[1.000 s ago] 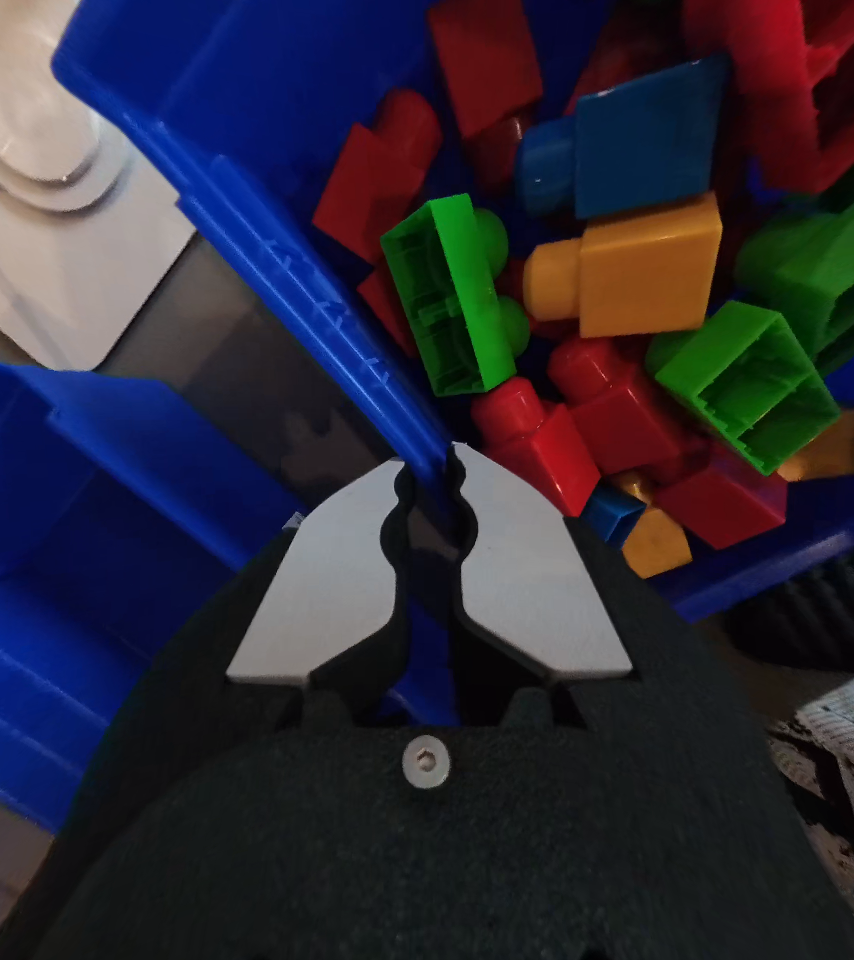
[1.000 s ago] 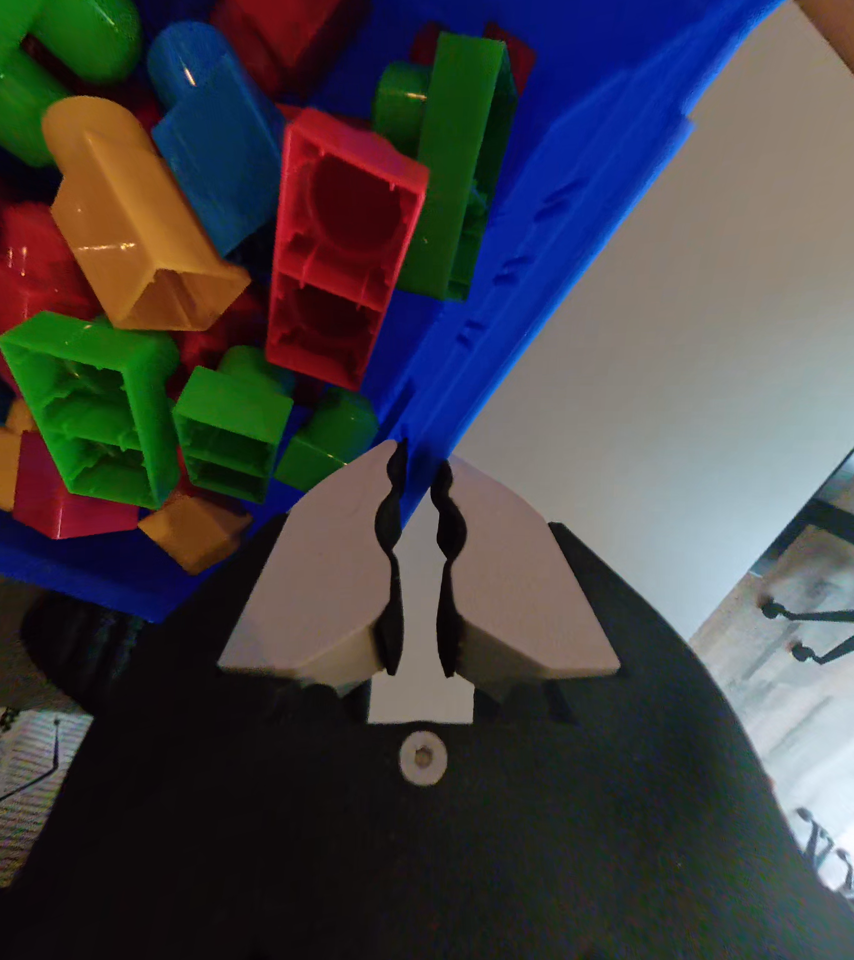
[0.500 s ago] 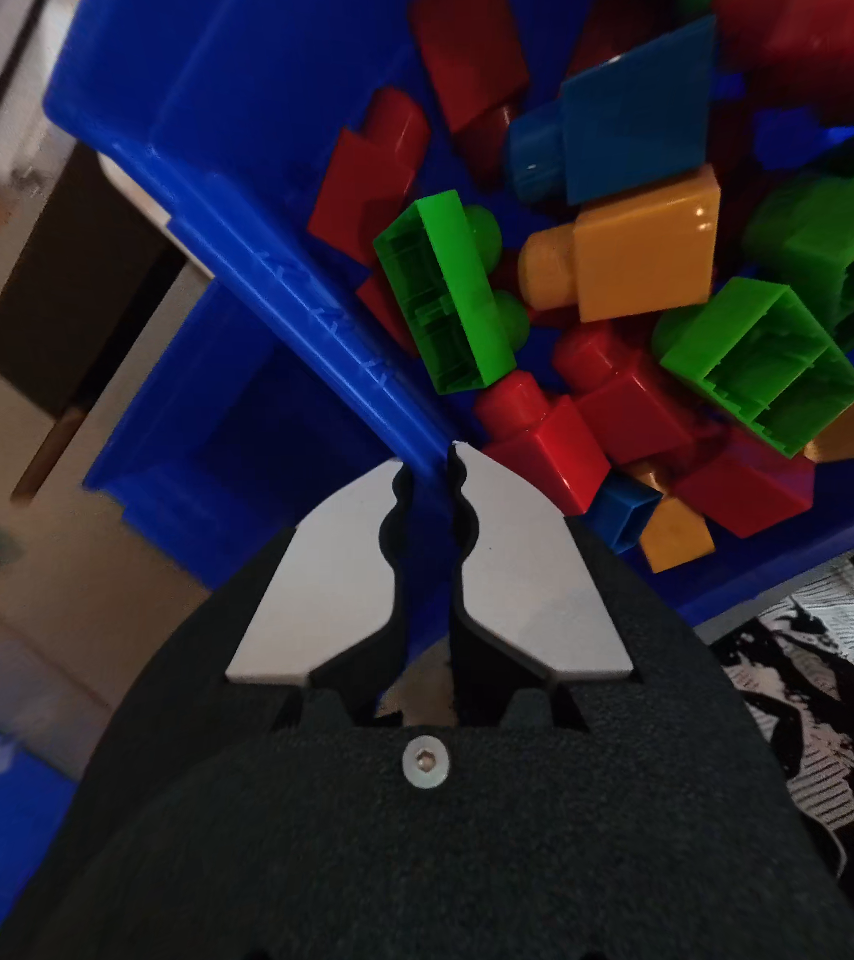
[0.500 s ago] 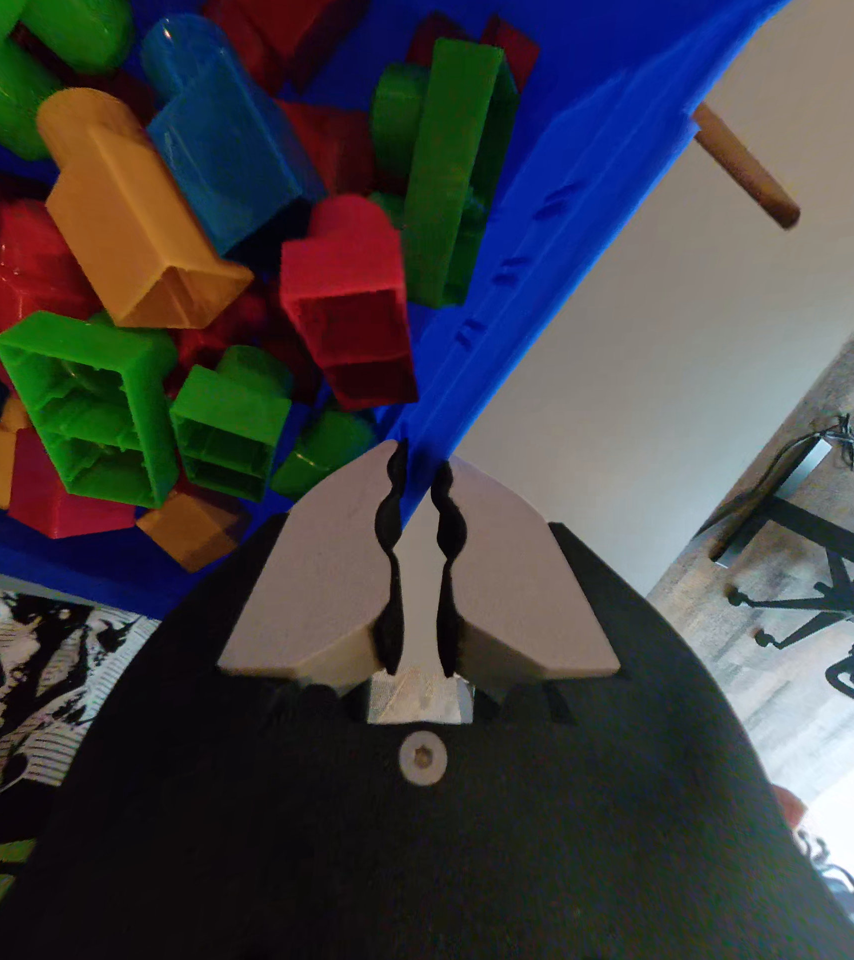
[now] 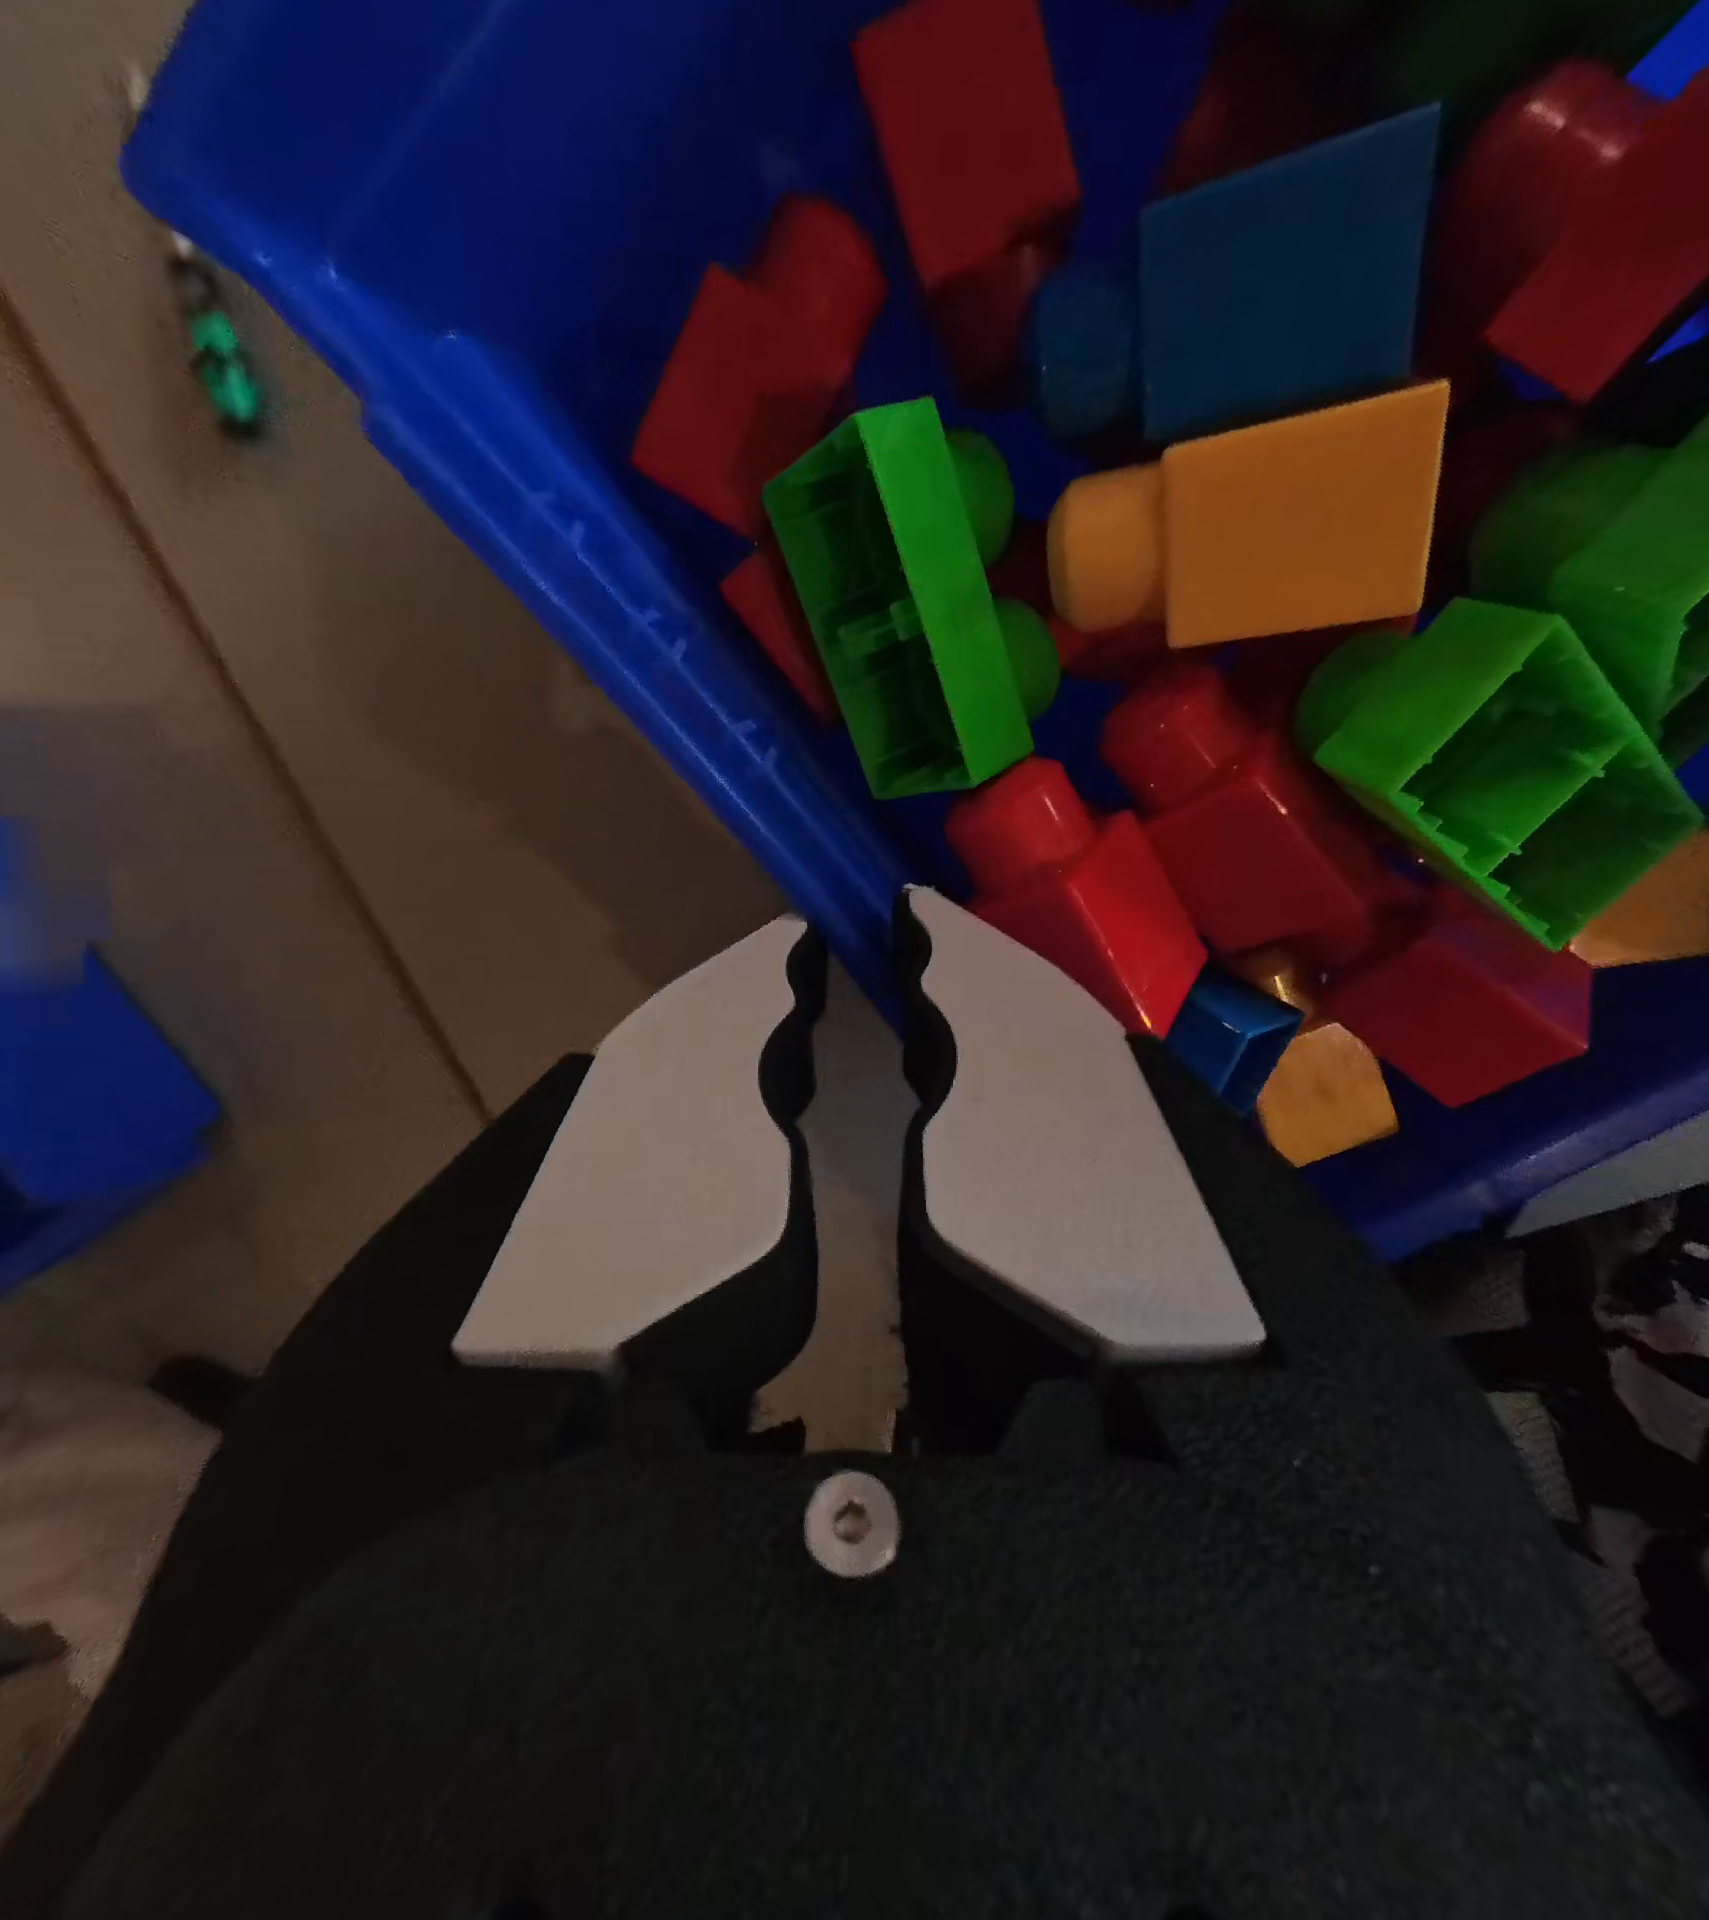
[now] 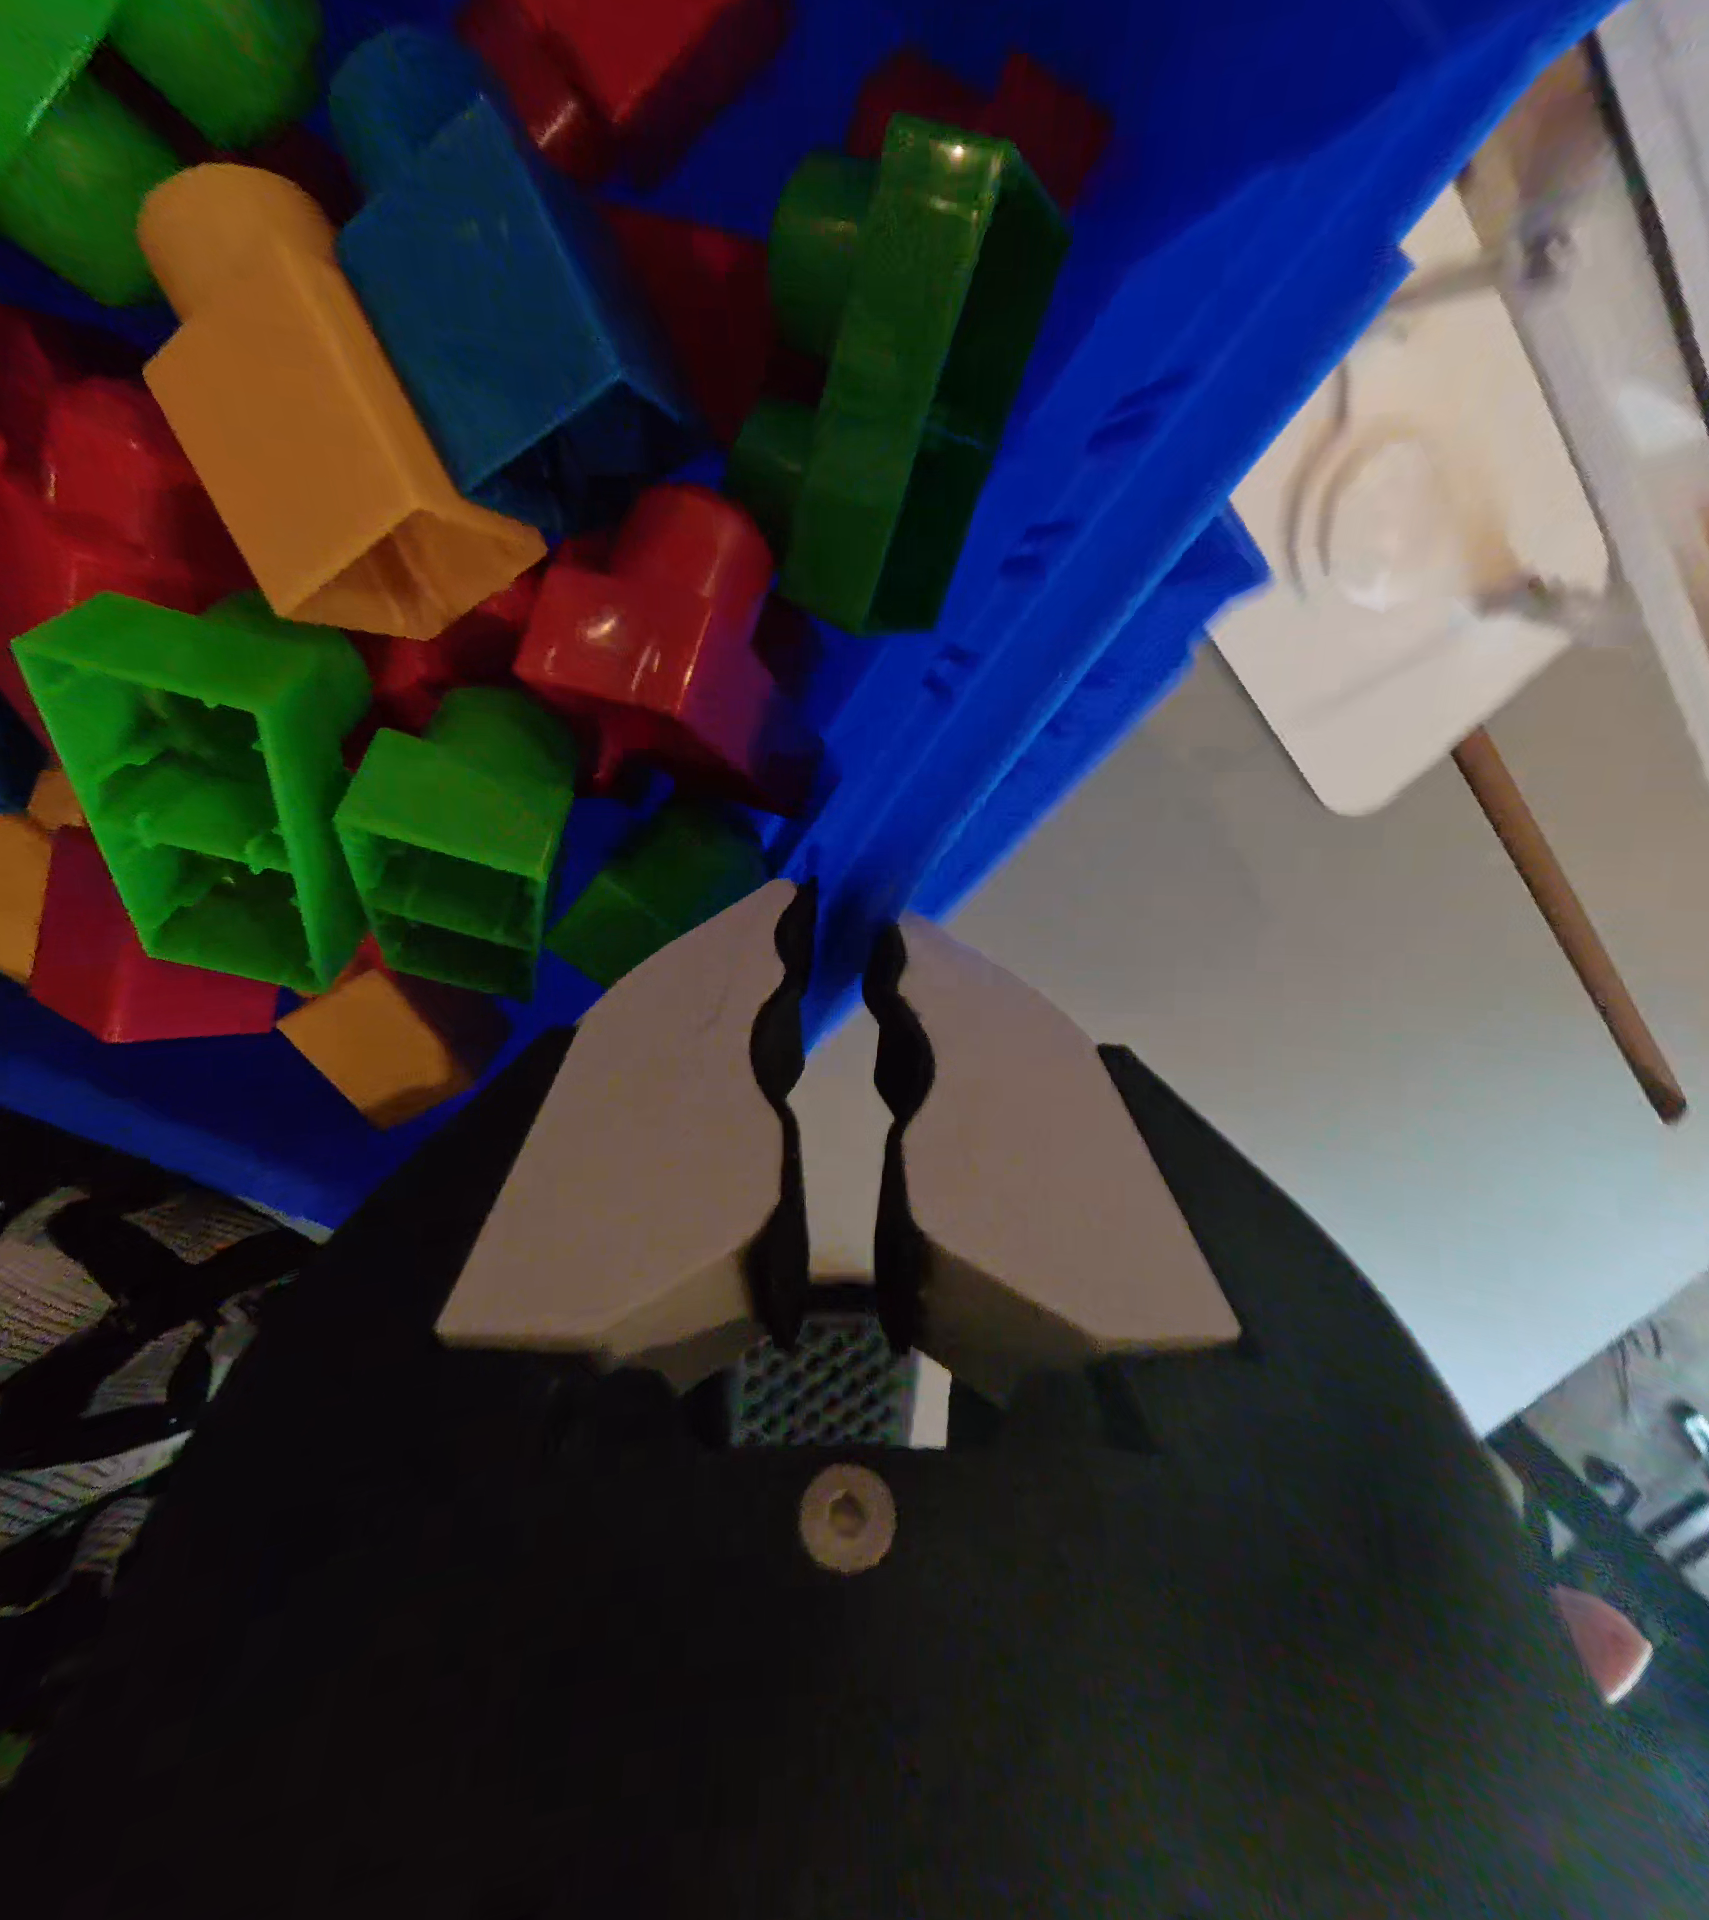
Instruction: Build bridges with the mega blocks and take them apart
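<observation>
Two pairs of tongs grip one blue bin [image 5: 559, 488] of mega blocks from opposite sides. In the left wrist view we see our left tongs [image 5: 858, 930] pinching the bin's side rim, the wall passing between the two pale fingertips [image 5: 1026, 1132]. In the right wrist view our right tongs [image 6: 837, 914] are pinched the same way on the other side rim of the blue bin [image 6: 1089, 582].

The mega blocks lie loose in a heap inside the bin, none of them joined into a bridge. Near the left tongs sit a red one-stud block [image 5: 1078, 894] and a green two-stud block [image 5: 902, 603] turned with its hollow underside toward us; beyond them a yellow block [image 5: 1286, 520] lies against a dark blue block [image 5: 1276, 281]. On the right side we see a yellow block [image 6: 310, 416], a blue block [image 6: 497, 281], a red block [image 6: 663, 634] and a green hollow block [image 6: 195, 790].

A second blue bin [image 5: 19, 1091] stands apart at the left edge.
</observation>
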